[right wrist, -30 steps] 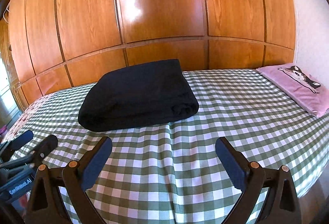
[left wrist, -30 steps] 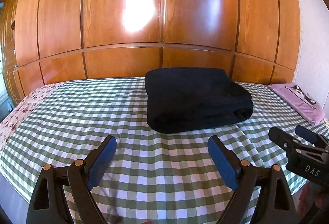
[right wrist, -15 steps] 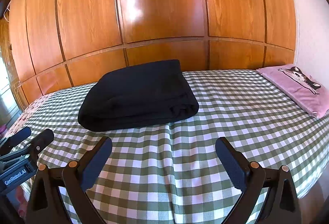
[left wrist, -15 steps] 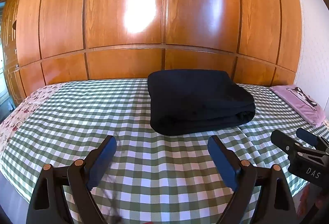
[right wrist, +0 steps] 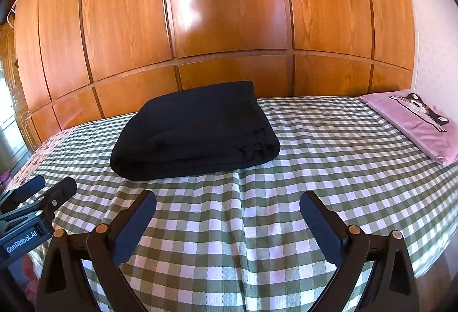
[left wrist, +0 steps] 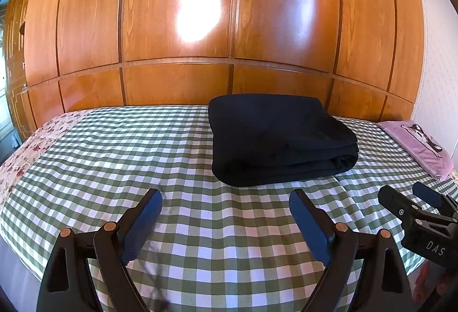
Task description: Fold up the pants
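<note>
Black pants (left wrist: 277, 137) lie folded into a thick rectangle on the green-checked bed (left wrist: 114, 157), toward its far side; in the right wrist view the pants (right wrist: 197, 131) sit left of centre. My left gripper (left wrist: 226, 197) hangs open over the near part of the bed, well short of the pants, nothing between its fingers. My right gripper (right wrist: 229, 198) is open too, empty, just in front of the bundle. Each gripper shows in the other's view: the right gripper (left wrist: 412, 206) at the lower right, the left gripper (right wrist: 43, 191) at the lower left.
A tall wooden wardrobe wall (left wrist: 229, 25) stands right behind the bed. A pink pillow with a dog print (right wrist: 415, 123) lies at the bed's right end. A floral sheet (left wrist: 34, 140) shows at the left end. The near bed edge drops off below the grippers.
Both grippers have drawn back and tilted slightly, so the pants sit a little lower and farther in view. The pants have not moved; both grippers stay open.
</note>
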A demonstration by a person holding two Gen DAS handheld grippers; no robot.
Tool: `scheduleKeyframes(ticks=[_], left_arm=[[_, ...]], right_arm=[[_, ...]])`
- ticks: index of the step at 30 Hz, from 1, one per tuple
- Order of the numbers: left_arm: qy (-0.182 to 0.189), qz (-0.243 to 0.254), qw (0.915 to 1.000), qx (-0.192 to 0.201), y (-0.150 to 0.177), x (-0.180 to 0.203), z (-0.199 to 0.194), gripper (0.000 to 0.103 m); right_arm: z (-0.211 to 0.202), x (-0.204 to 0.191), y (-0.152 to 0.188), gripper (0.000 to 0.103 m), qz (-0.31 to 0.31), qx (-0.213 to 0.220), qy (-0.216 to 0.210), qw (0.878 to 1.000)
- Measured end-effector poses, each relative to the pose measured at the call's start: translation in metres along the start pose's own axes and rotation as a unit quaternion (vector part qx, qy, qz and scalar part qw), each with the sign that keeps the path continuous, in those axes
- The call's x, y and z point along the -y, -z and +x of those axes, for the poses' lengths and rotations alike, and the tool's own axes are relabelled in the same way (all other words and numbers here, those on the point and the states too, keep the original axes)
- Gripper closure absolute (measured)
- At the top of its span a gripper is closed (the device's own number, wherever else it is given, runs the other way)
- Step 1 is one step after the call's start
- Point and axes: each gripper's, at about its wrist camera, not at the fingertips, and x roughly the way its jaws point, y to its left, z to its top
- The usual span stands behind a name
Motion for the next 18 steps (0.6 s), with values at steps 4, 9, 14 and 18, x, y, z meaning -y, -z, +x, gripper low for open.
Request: scheduleKeyframes(ticks=[4,9,14,18], left_arm=[[0.003,0.0,1.0,-0.004,0.0007,-0.0006,0.0015,0.011],[0.003,0.005,1.0,-0.006,0.0022,0.0011,0.0016,0.011],[-0.013,0.016,0.9998,-0.006,0.0033,0.0041,0.0023,0.013],[-0.012,0.021,0.9997,-0.009,0.0045,0.005,0.0034,0.013]], right_arm=[[0.0018,0.0009,0.0005,0.002,0.002,-0.004,-0.001,1.0],[0.0022,0.0,0.0012,0.002,0.003,-0.005,0.0,1.0],[0.0036,-0.0004,0.002,0.002,0.003,-0.008,-0.001,1.0],[0.0049,0.0001,0.0026,0.002,0.004,-0.011,-0.002,1.0]])
